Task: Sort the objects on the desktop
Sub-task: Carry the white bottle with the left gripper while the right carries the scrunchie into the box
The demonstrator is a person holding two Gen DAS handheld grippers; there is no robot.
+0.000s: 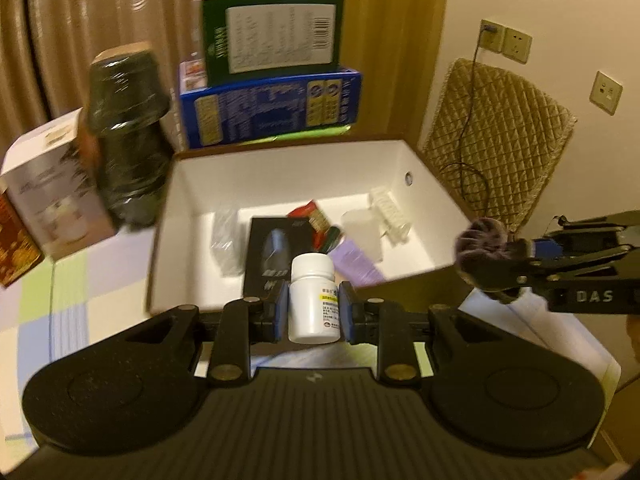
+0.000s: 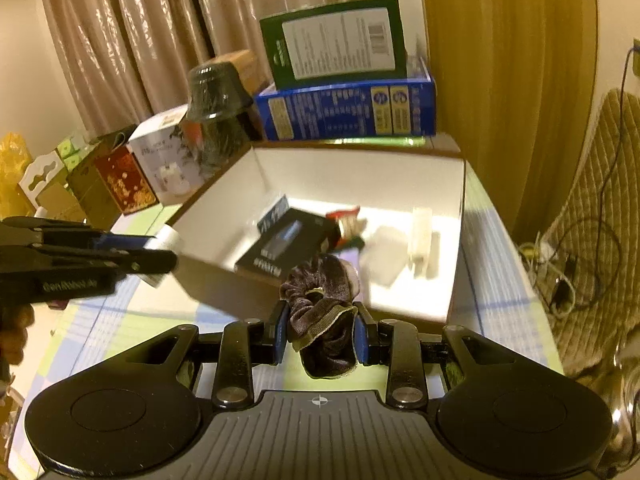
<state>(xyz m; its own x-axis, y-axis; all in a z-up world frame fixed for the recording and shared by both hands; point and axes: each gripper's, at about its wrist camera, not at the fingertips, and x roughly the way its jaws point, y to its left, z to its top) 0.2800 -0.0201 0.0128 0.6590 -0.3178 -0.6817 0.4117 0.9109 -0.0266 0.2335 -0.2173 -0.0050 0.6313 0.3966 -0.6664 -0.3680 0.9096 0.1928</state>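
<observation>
The white open box holds a black carton, a purple packet and clear plastic pieces (blurred). Before its near wall, the left gripper clamps a white pill bottle; the right gripper pinches a dark velvet scrunchie.

Shiny beige curtains hang in folds across the back of the room, lit by warm yellowish indoor light. To their right stands a tall wooden panel with golden-brown grain, and beyond it a cream wall. That wall carries wall sockets, one with a dark cable plugged in, and a separate switch plate. Below them a quilted tan cushion leans against the wall. The table is covered with a checked cloth in pale green, lilac and white.
</observation>
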